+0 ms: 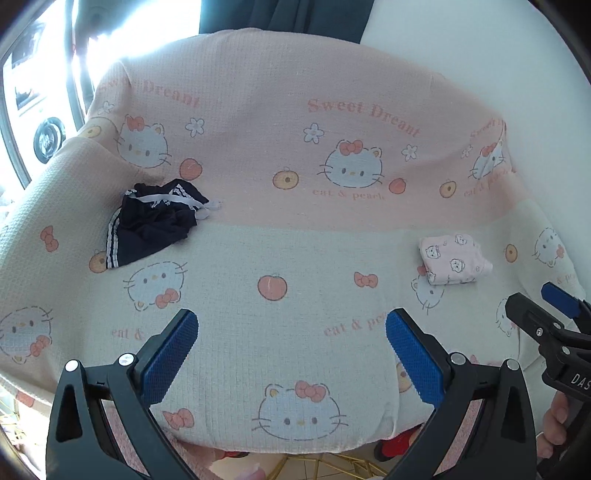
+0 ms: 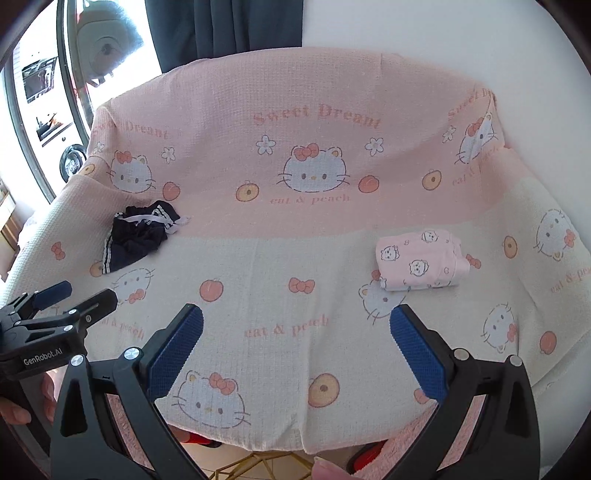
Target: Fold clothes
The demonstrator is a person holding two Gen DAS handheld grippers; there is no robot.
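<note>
Crumpled black shorts [image 1: 153, 221] with white side stripes and a white drawstring lie at the back left of the sofa seat; they also show in the right wrist view [image 2: 136, 236]. A folded pink garment [image 1: 452, 258] with small bear prints lies at the right, also in the right wrist view [image 2: 421, 260]. My left gripper [image 1: 291, 354] is open and empty above the seat's front edge. My right gripper [image 2: 295, 350] is open and empty beside it; it also shows in the left wrist view [image 1: 535, 310], and the left gripper shows in the right wrist view [image 2: 74, 295].
A pink and cream cat-print blanket [image 1: 295, 258] covers the sofa seat and back. A window and dark curtain [image 2: 221, 26] stand behind. A white wall [image 2: 480, 55] is at the right. Gold wire legs [image 2: 251, 465] and floor tiles show below the seat edge.
</note>
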